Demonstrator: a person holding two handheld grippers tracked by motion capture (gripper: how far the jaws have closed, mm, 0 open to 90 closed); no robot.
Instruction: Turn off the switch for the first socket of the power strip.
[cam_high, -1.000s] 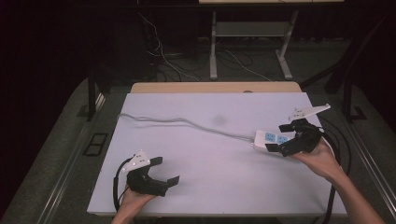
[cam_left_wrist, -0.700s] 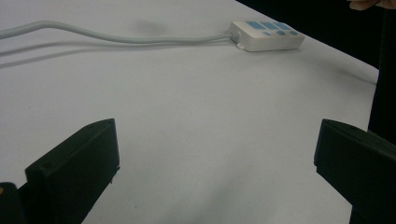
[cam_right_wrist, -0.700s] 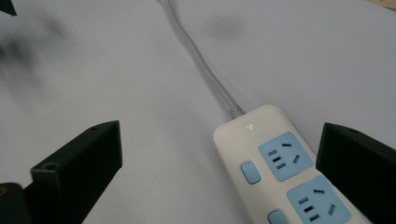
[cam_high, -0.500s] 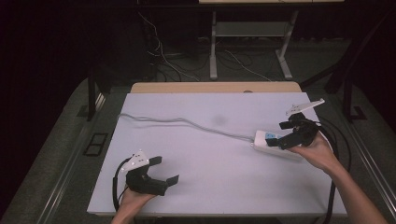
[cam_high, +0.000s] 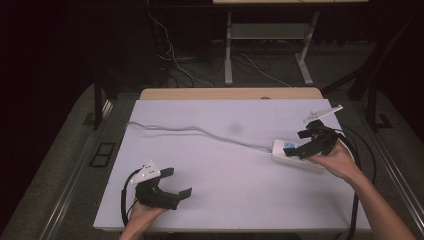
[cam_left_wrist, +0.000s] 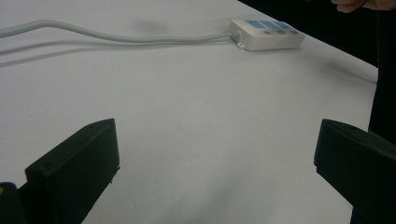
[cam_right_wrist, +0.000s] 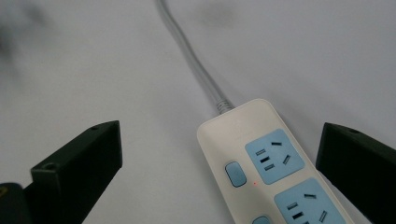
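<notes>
On white table (cam_high: 235, 170), right side: power strip (cam_high: 289, 154) lies flat, white with blue sockets (cam_right_wrist: 274, 157), grey cord (cam_high: 200, 131) running off toward left edge; right gripper (cam_high: 300, 150) hovers just above strip's cord end, jaws spread wide, gripping nothing; left gripper (cam_high: 177, 186) near front left, well apart from strip, jaws likewise spread, empty; small switch (cam_right_wrist: 236, 174) beside first socket.

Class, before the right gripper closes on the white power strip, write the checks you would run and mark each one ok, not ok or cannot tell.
1. Right gripper jaws open wide: ok.
2. Power strip lies between those jaws: ok, in the right gripper view.
3. Strip flat on the table, sockets up: ok.
4. Grey cord lies loose, nothing on it: ok.
5. Left gripper open, away from the strip: ok.
6. Jaws level with the strip's sides: cannot tell.
</notes>
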